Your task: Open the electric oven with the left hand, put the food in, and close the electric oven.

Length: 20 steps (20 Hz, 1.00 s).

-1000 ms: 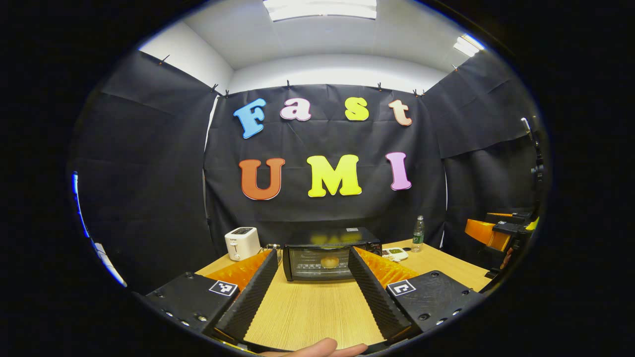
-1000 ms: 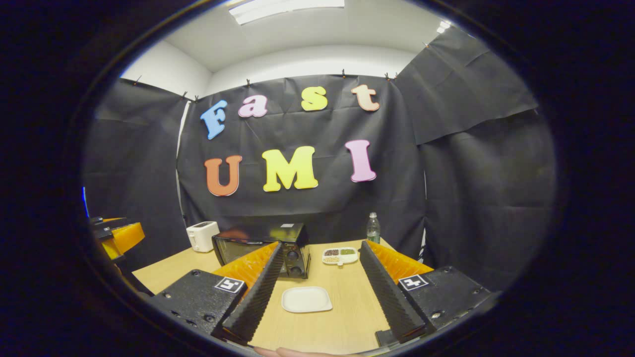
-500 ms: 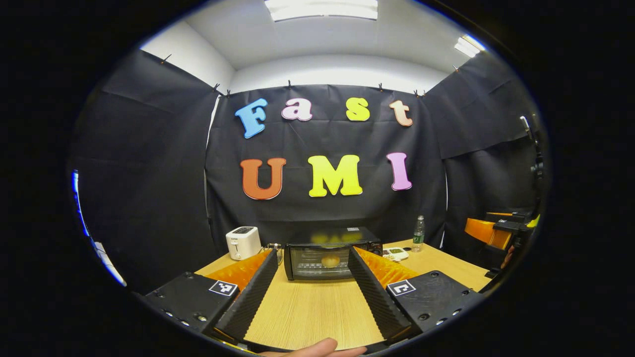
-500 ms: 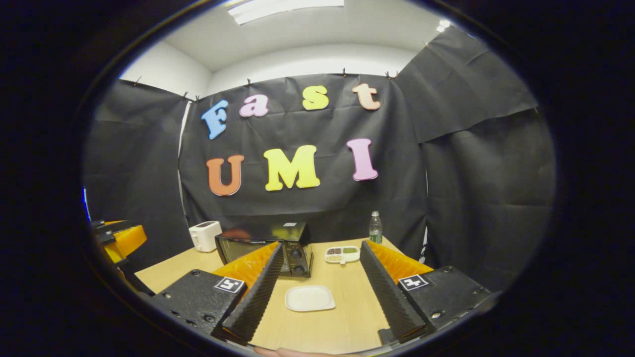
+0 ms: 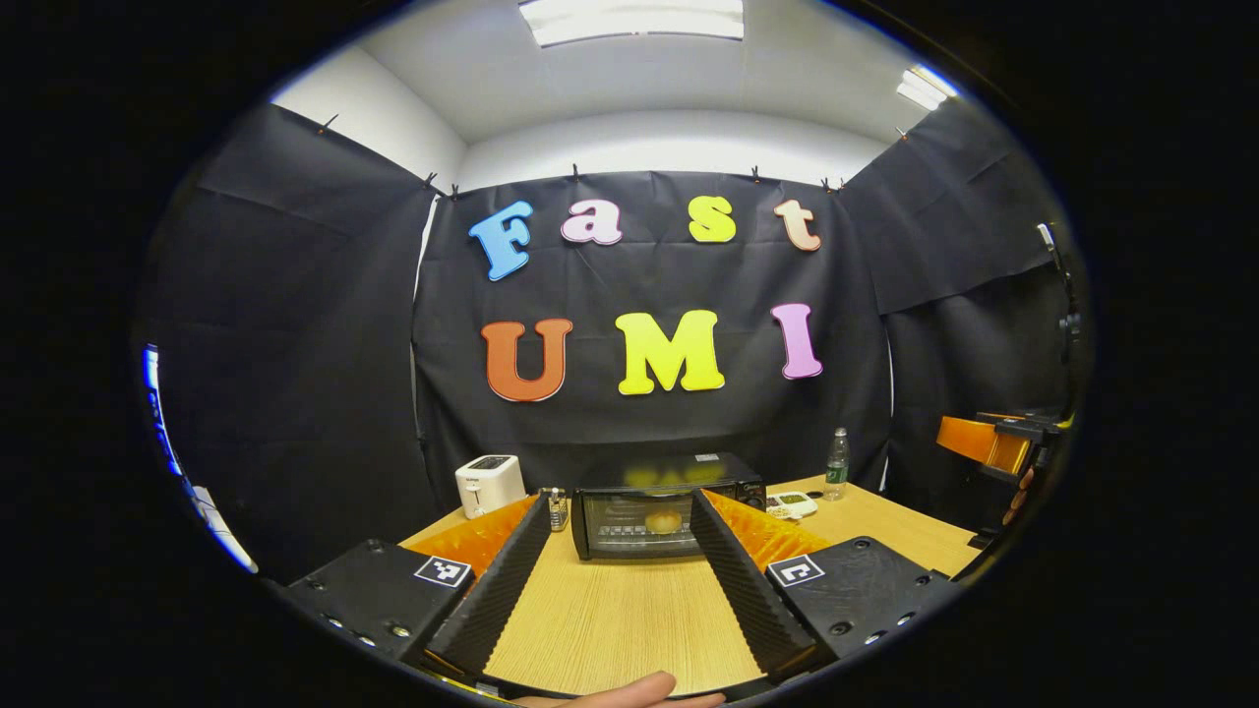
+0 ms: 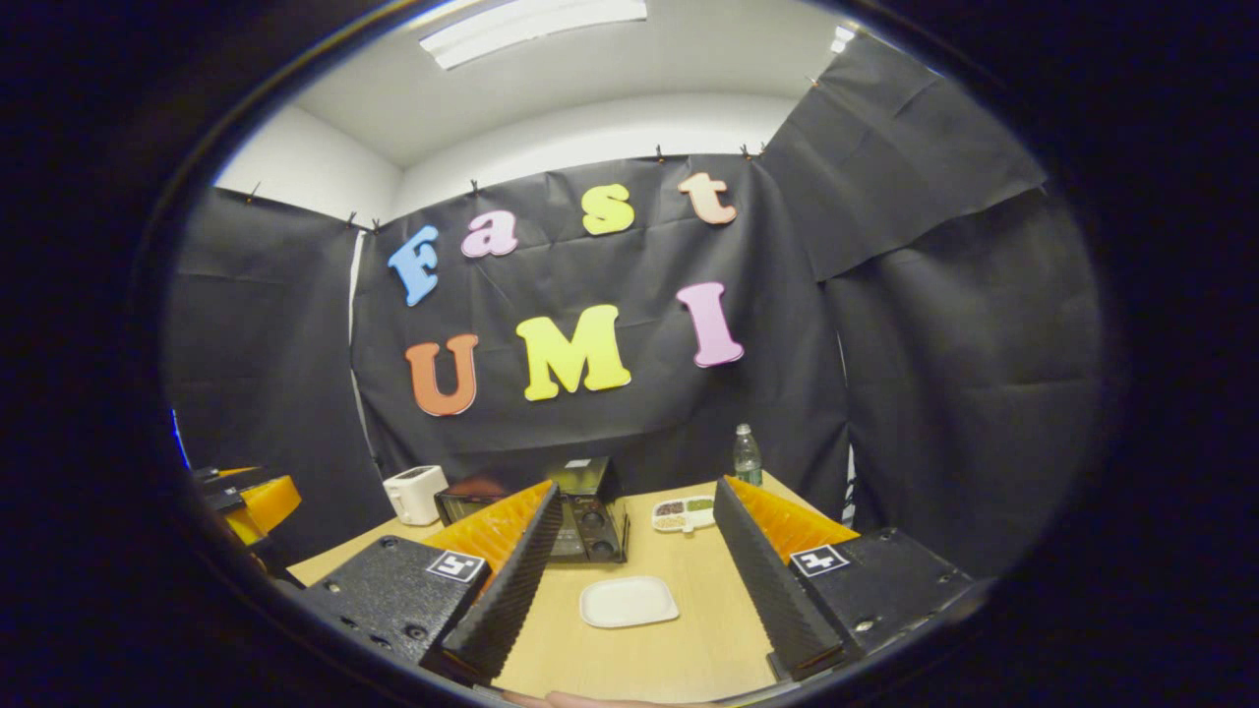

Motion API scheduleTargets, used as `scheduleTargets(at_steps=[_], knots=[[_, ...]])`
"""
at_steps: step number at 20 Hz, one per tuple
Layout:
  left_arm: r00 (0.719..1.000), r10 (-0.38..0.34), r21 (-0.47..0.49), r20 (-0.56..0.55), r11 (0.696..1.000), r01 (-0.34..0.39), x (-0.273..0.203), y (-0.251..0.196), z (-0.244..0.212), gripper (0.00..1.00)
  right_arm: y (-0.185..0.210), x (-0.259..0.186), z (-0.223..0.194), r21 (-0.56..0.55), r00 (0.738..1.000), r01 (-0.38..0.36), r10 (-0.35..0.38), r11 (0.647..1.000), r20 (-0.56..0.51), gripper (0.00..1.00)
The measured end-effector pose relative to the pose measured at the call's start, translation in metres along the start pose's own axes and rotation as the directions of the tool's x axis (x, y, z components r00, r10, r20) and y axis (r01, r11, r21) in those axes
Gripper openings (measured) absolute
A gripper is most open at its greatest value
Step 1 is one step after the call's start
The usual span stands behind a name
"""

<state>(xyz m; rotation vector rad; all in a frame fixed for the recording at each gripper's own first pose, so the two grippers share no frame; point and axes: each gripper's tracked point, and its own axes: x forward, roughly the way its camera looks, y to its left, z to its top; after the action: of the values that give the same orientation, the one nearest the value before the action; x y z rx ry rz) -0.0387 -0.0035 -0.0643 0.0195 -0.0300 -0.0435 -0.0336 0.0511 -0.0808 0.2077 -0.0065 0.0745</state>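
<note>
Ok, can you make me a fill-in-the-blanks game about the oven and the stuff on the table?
1. The oven door is ____.
2. The round bun sits ____ the oven.
3. The white plate has ____ on it.
4. The left claw is ____, holding nothing.

Missing words: closed; inside; nothing; open

At the lower centre of my left gripper view, the black, glass-fronted electric oven shows a golden-brown round bun. Left of it sits a white toaster. The pale wood-grain table carries a white square plate.
</note>
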Motion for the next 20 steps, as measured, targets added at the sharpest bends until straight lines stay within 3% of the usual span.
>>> scheduleTargets(at_steps=[19, 20], knots=[[1.000, -0.022, 0.072, 0.001, 0.997, 0.022, 0.008, -0.031, 0.000, 0.95, -0.012, 0.004, -0.015, -0.035, 0.998, -0.030, 0.028, 0.999, -0.050, 0.92], [1.000, -0.023, 0.068, 0.000, 0.997, 0.023, 0.009, -0.034, 0.000, 1.00, -0.014, 0.006, -0.015, -0.042, 0.998, -0.031, 0.029, 0.999, -0.048, 0.92]])
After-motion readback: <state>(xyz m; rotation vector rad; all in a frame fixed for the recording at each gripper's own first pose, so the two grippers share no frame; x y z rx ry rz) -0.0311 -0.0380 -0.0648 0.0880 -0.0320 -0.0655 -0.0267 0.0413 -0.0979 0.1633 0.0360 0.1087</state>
